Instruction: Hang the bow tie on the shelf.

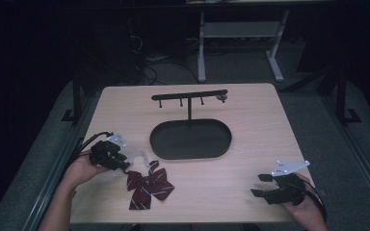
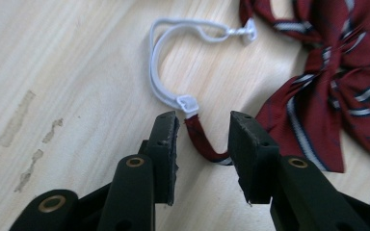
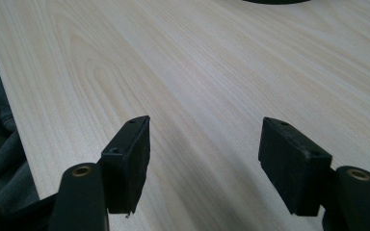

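Left claw (image 2: 203,139) apart around bow tie's (image 1: 148,186) red strap (image 2: 201,142), about to pinch; right claw (image 3: 217,159) apart, idle over counter (image 3: 183,67).

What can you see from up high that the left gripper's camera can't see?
Only the high view shows the black stand with its oval tray, plus the right gripper resting open near the table's right corner. Only the left gripper view shows the red strap sitting between the open fingers. Both show the red bow tie and its white loop.
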{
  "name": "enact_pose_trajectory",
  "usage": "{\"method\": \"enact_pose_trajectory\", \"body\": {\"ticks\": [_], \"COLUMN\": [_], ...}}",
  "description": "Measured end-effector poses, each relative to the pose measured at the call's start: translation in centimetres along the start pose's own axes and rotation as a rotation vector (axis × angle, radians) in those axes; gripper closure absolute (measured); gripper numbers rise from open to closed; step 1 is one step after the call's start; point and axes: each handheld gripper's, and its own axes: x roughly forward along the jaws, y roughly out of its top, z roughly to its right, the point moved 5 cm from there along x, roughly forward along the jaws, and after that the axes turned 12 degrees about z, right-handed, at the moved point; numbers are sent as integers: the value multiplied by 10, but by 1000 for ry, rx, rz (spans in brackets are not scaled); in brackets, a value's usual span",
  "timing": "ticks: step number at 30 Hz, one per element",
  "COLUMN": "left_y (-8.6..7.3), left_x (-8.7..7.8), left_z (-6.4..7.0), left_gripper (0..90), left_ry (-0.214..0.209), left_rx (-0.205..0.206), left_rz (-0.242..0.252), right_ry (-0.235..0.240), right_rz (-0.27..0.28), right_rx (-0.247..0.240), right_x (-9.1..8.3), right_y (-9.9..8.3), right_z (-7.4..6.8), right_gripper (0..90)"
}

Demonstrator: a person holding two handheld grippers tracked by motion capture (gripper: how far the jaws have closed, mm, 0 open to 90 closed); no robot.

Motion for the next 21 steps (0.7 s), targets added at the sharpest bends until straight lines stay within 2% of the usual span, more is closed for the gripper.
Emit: {"method": "enact_pose_trajectory", "body": {"ticks": [4,8,14,19,21], "left_y": [-2,-3,-3,-2,-2], "left_x": [6,9,14,15,15], "left_z": [-3,-4,-4,-2,-1], "left_gripper": [680,711,744,867,884], "left_ry": [-9,-32,-43,-65,-69], "left_rx": [-10,-1,10,28,30], "left_rz": [-18,-52,-70,-76,-77], "right_ry": [-1,-2,-4,-4,-5], "right_rz": [0,2,1,1,0], "right_rx": [-2,-6,-7,-2,-2], "right_x": [0,-1,-1,-2,-2], "right_y": [0,0,0,0,0], "right_z": [0,1,0,0,0], "right_gripper": [351,351,351,351,351]}}
